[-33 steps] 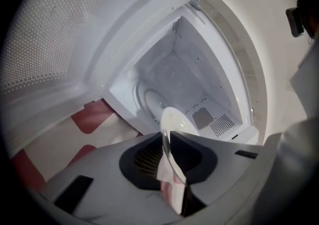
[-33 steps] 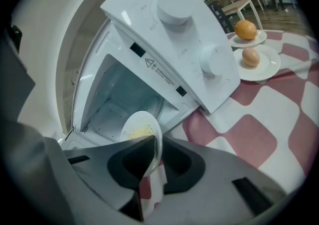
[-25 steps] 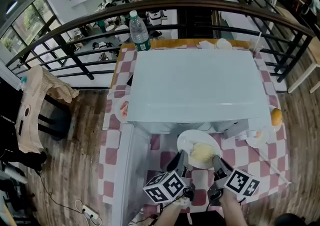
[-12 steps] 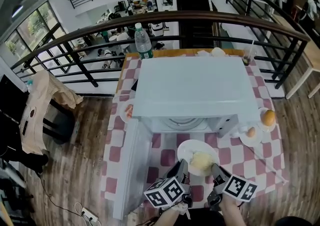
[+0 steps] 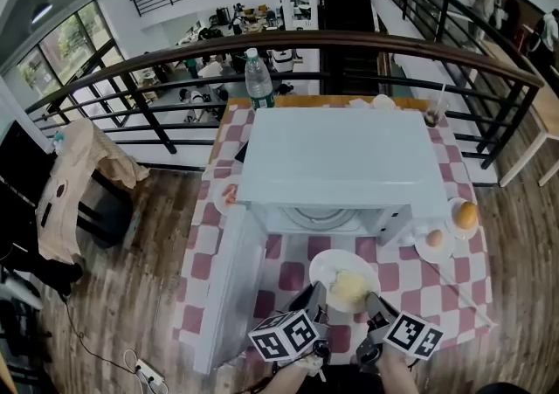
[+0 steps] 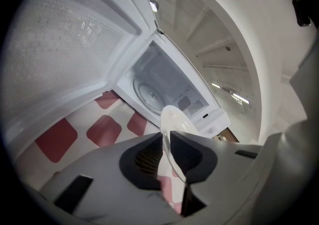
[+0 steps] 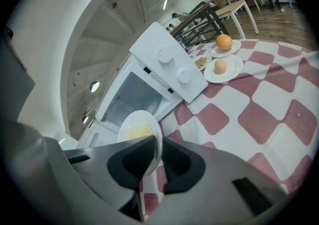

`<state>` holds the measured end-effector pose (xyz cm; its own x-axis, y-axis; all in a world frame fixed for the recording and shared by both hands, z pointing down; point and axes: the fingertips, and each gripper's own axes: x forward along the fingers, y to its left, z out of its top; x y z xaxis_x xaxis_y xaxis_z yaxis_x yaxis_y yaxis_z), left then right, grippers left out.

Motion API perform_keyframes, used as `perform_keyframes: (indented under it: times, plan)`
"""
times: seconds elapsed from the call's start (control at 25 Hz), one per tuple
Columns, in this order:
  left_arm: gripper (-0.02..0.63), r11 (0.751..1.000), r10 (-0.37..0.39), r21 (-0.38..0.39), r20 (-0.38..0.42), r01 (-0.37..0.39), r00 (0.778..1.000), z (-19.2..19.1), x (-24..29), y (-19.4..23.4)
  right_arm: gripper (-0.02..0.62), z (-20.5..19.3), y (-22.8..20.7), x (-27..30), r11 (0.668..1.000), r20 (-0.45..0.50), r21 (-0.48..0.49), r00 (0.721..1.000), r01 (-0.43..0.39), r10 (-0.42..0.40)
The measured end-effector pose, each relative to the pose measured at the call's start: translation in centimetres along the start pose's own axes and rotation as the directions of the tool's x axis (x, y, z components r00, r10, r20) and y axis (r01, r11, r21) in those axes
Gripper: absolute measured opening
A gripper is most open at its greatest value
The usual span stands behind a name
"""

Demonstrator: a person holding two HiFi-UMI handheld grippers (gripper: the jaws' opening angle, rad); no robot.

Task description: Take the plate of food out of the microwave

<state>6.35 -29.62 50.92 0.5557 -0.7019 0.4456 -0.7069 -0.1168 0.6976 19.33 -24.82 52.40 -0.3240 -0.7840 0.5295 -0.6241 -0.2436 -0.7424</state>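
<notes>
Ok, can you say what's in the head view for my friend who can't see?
The left gripper and right gripper clamp the near rim of a white plate of food, in front of an open microwave on a red checked tablecloth. A water bottle stands behind the microwave; an orange sits to its right.

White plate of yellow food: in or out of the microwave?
Out. The white plate of yellow food is clear of the white microwave's open cavity, over the checked tablecloth.
</notes>
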Motion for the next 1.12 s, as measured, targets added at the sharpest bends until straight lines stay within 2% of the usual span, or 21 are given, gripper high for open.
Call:
perform_keyframes:
  times: [1.12]
  plan:
    - [0.062, 1.000, 0.022, -0.003, -0.003, -0.022, 1.000, 0.2, 1.0, 0.6, 0.055, 0.4, -0.4, 1.3, 1.000, -0.020, 0.003, 1.000, 0.011, -0.010]
